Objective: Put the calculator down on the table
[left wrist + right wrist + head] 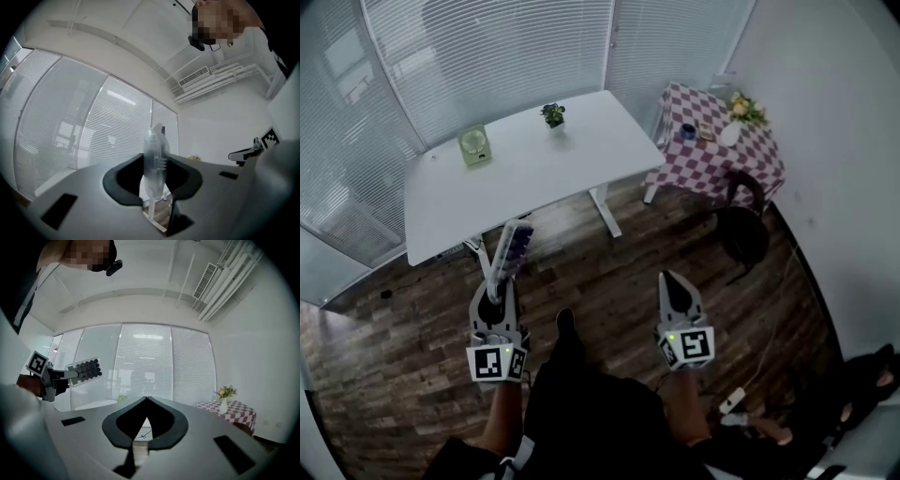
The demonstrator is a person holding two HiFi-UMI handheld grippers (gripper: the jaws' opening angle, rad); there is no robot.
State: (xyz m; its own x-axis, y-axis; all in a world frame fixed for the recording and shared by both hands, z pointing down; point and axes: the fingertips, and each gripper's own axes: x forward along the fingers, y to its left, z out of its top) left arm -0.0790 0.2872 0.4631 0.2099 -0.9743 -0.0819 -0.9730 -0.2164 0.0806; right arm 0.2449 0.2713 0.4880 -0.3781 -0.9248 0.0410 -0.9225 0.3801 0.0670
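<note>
The left hand-held gripper [499, 277], lower left of centre in the head view, is clamped on the calculator [512, 246], its jaws part-way apart with the pads pressing on the calculator's lower end. The left gripper view shows the calculator [156, 161] edge-on between those jaws. It is held in the air over the wooden floor [412, 375], just below the near edge of the white worktop [581, 141], and does not touch it. On the worktop stand a green box [474, 146] and a plant [552, 115]. The right hand-held gripper [667, 278], lower right of centre, is empty, its jaw tips together. A checked table [712, 159] stands at the upper right.
</note>
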